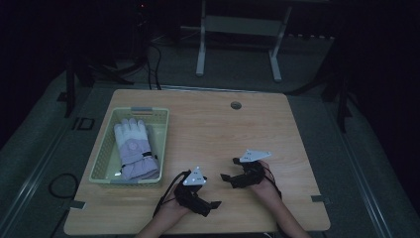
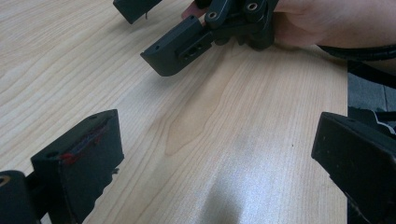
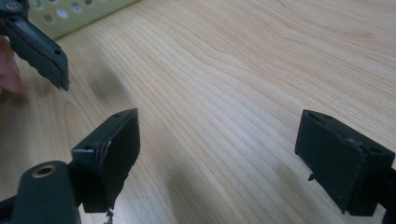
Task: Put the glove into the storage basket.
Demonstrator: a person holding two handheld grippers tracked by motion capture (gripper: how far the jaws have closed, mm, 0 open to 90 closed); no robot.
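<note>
Right now both tools idle low over bare wood near the front edge of the table (image 1: 277, 129). Left gripper (image 1: 210, 206) has its jaws spread wide with nothing between them; in its own view only wood grain lies between the two black pads. Right gripper (image 1: 227, 178) is likewise wide and empty, pointing left toward the left one (the two nearly face each other, close but apart).

Nearest thing to work with is the glove (image 1: 133, 148), a pale padded winter glove lying flat in the basket (image 1: 163, 144) at the table's left. Fingers point away from the person, cuff lies toward the near wall of the basket, with a dark strap across the wrist area. Glove rests inside, well apart from both grippers; the left gripper is the closer one.

Handling judgement: light, soft and floppy, so it will sag and fold when lifted and won't crack or dent. Padded fabric should compress under the pads and hold without much slip. Best hold looks like the cuff or strap zone, which is thicker and nearest to the hand; pinching a single finger would leave the rest dangling. Basket is perforated plastic and probably light too, so a dragging pull could shift it (lift straight up).

A corner of the basket (image 3: 79, 18) shows at the top left of the right gripper view.
</note>
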